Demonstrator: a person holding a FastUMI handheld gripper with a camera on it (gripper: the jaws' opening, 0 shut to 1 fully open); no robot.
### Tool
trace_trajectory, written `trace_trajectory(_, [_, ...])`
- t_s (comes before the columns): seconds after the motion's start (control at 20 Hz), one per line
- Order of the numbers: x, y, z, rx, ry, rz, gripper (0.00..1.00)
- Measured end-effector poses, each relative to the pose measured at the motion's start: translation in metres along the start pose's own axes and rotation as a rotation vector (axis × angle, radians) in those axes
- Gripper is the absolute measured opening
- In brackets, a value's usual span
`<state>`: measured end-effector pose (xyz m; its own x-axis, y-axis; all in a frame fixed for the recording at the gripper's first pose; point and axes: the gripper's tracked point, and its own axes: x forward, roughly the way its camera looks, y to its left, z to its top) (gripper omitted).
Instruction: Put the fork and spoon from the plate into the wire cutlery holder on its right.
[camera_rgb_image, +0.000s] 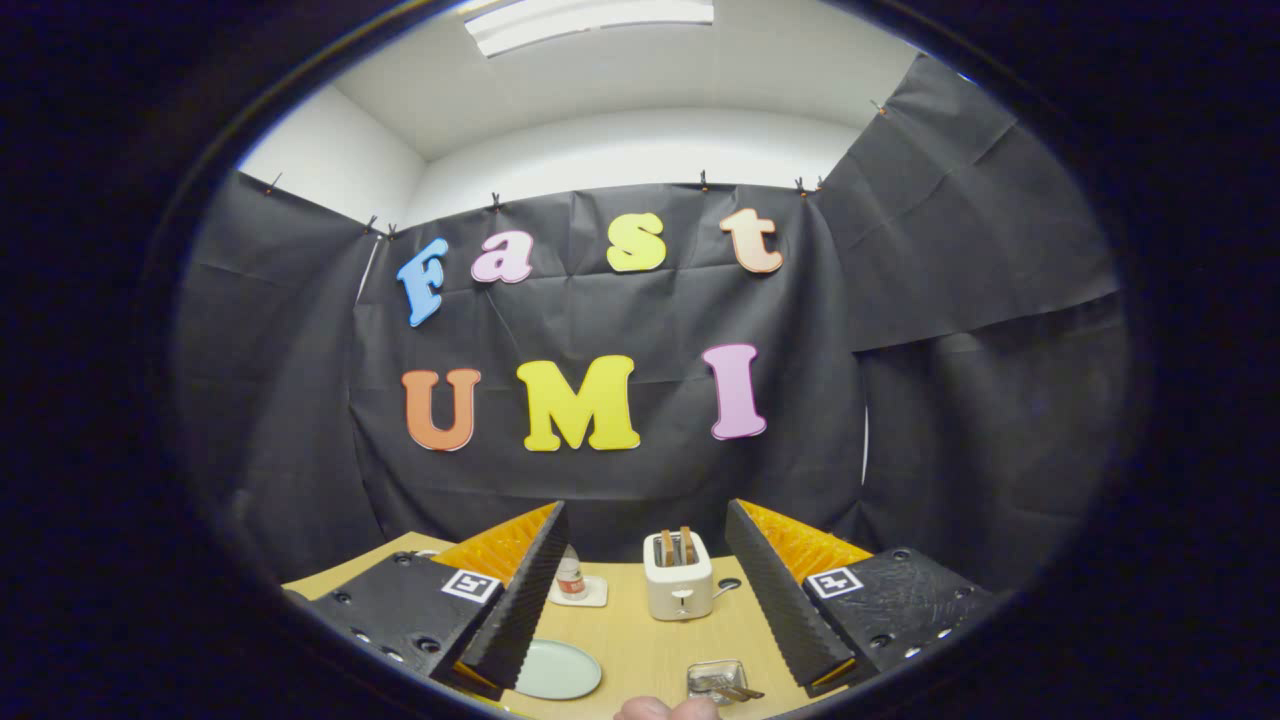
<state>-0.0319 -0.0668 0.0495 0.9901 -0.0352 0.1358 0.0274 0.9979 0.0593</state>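
Ridged pads face each other across a wide gap, so the gripper (645, 590) hangs released, holding nothing. Between and below its fingers sit a pale green round plate (556, 670) by the left one and a small wire cutlery holder (716, 679) by the right, cutlery seemingly already inside. A white toaster (679, 588) stands beyond. Worth checking the plate's bare, then backing off without knocking the holder.

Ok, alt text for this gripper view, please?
The gripper is open above a wooden table, holding nothing. Between its fingers, a pale green plate lies bare, and a wire cutlery holder to its right holds cutlery. Beyond stand a white toaster and a small bottle.
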Motion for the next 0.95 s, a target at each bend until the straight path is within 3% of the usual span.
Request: trace_trajectory(0.95, [0.005,0.012,-0.003,-0.018,0.012,0.001,0.95])
